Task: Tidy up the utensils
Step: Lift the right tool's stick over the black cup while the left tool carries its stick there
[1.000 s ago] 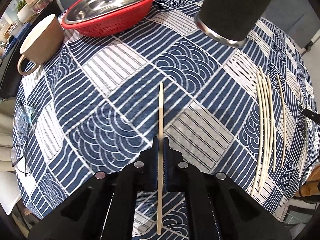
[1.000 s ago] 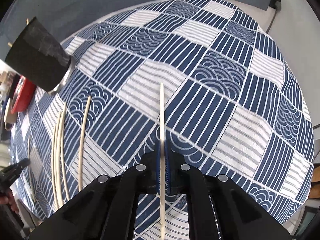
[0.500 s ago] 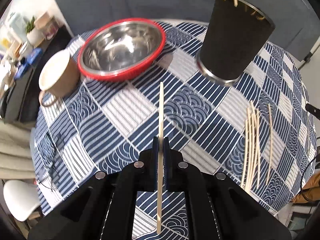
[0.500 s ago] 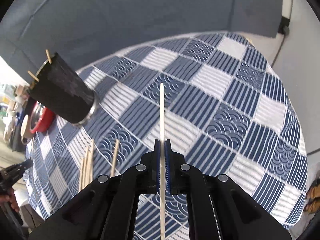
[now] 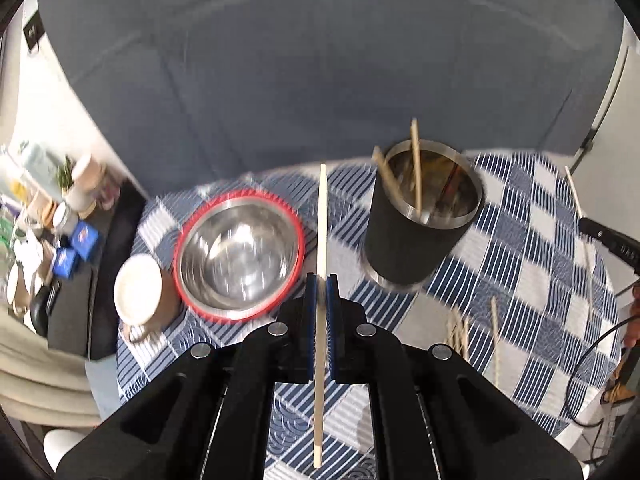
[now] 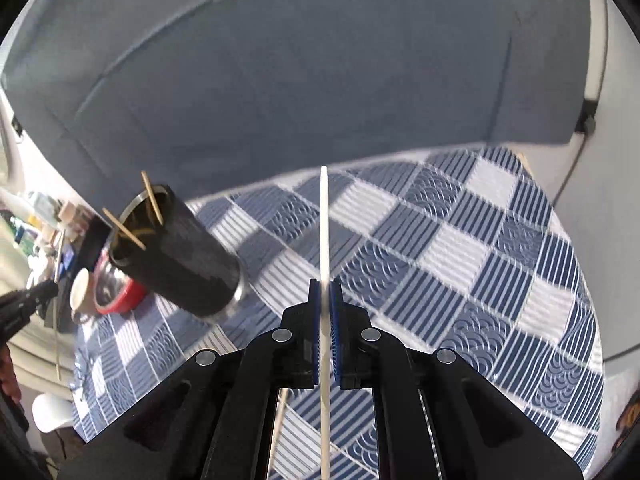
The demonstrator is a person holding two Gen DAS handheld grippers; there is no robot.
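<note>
Each gripper, left [image 5: 320,280] and right [image 6: 325,285], is clenching a chopstick [image 5: 321,240]; the holder [image 5: 416,232] is standing at two o'clock, the bowl [image 5: 240,252] at ten.

- Left wrist view is motion-blurred: loose chopsticks [image 5: 460,330] at 4 o'clock smear together, uncountable.
- White chopstick [image 6: 325,320] runs off the bottom edge at 6 o'clock.
- Shelf clutter [image 5: 44,216] at 9 o'clock is unreadable.

left gripper's chopstick [image 5: 321,240]: pale wood, clamped mid-length, pointing forward | right gripper's chopstick [image 6: 324,240]: paler, clamped likewise | holder [image 5: 416,224]: black cylinder, steel rim, upright on worktop, 2 sticks [image 5: 416,168] leaning inside | loose chopsticks [image 5: 495,328]: flat beside holder, blurred
</note>
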